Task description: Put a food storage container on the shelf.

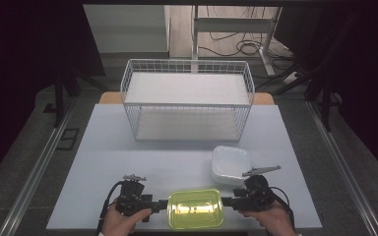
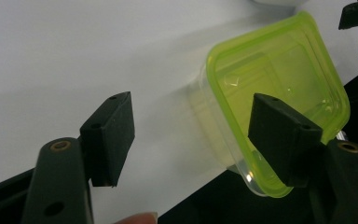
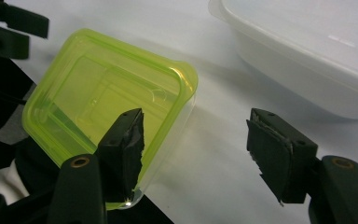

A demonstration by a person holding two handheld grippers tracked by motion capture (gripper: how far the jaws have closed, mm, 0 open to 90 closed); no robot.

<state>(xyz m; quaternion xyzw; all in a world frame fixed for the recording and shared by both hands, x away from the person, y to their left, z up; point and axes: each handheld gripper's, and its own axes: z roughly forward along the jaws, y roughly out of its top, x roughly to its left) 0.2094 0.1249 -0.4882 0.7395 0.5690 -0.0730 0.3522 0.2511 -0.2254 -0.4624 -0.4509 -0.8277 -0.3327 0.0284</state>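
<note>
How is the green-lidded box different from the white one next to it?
The green-lidded box has a bright, see-through lid over a clear body; the white box is milky all over. The green-lidded box lies at the table's near edge between both grippers; the white box lies farther back, to the right, untouched. Both are shallow plastic boxes with rounded corners.

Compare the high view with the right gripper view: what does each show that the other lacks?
High view alone: the white wire basket at the table's far side and the person's hands holding both grippers. Right gripper view alone: its own jaws close up, spread apart, one in front of the container's rim. Both: the green-lidded container, the white container and the white table.
</note>
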